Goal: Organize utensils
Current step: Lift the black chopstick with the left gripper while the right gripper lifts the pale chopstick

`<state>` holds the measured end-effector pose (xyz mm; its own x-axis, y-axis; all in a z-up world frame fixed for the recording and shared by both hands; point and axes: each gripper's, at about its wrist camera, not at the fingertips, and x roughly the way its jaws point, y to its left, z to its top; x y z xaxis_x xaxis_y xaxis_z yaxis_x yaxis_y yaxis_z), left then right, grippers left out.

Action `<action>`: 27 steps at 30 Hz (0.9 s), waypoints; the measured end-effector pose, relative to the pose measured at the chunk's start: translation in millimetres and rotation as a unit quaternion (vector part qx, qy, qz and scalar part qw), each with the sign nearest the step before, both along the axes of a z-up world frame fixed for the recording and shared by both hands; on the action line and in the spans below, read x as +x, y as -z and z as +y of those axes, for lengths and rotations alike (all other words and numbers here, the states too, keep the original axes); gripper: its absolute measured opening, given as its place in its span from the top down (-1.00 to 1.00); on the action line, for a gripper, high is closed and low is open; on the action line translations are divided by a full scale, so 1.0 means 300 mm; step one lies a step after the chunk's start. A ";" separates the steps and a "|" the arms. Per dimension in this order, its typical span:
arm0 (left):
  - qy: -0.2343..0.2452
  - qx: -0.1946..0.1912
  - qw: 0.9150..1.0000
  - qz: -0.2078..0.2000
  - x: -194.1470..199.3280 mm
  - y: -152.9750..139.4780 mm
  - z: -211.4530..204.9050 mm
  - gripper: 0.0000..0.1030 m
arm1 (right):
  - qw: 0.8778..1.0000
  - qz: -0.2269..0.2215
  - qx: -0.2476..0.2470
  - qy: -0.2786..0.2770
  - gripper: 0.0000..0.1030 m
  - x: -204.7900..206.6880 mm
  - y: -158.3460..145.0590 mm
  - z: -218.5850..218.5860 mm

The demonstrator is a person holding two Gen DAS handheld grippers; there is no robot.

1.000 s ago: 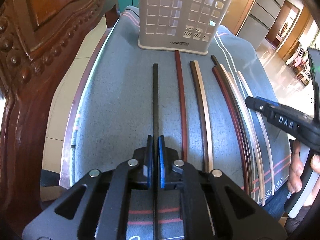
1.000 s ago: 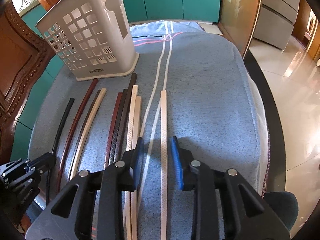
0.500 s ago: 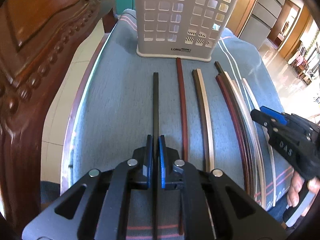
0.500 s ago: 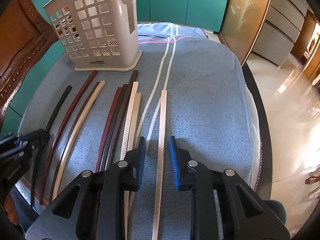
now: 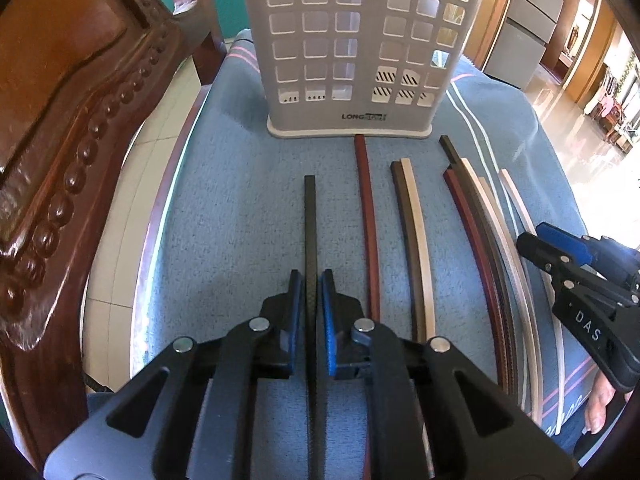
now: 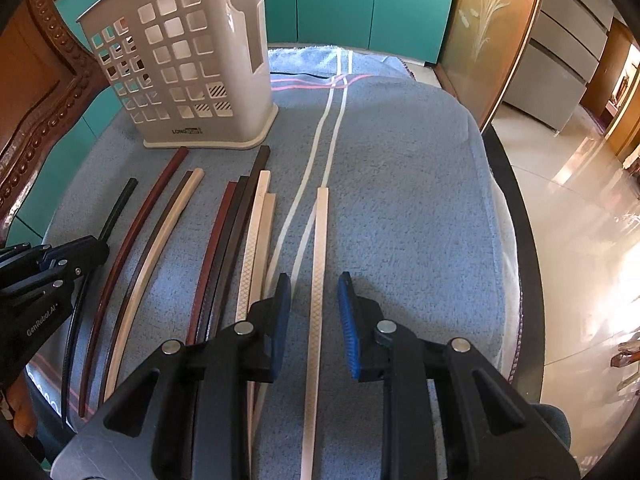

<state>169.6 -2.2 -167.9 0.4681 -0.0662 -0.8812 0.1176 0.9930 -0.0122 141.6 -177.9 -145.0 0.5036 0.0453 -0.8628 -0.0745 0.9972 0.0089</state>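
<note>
A grey perforated utensil holder (image 5: 352,40) (image 6: 180,72) stands upright at the far end of a blue towel. Several chopsticks lie in a row before it. The black chopstick (image 5: 309,220) (image 6: 120,204) is leftmost and runs between the jaws of my left gripper (image 5: 310,276) (image 6: 60,260). Those jaws are opening, with a thin gap on each side of the stick. My right gripper (image 6: 314,280) (image 5: 536,240) stands open astride the cream patterned chopstick (image 6: 321,240) (image 5: 516,196), its pads well clear of it.
Between the two lie a dark red stick (image 5: 366,200), a brown and cream pair (image 5: 412,216) and a tight bundle of several more (image 5: 480,220). A carved wooden chair (image 5: 60,120) stands close on the left. The table's dark rim (image 6: 516,240) curves along the right.
My left gripper has moved forward along the black chopstick toward the holder, and its jaws have parted a little from the stick. The right gripper stays over the cream chopstick.
</note>
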 end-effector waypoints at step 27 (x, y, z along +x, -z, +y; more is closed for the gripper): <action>0.000 -0.001 1.000 -0.001 -0.014 0.007 -0.026 0.79 | 1.000 -0.003 0.015 -0.007 0.87 0.000 0.001 0.000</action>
<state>165.6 -10.1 -170.1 0.4692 -0.0682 -0.8805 0.1180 0.9929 -0.0141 141.5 -177.9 -145.3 0.5072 0.0780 -0.8583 -0.0882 0.9954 0.0383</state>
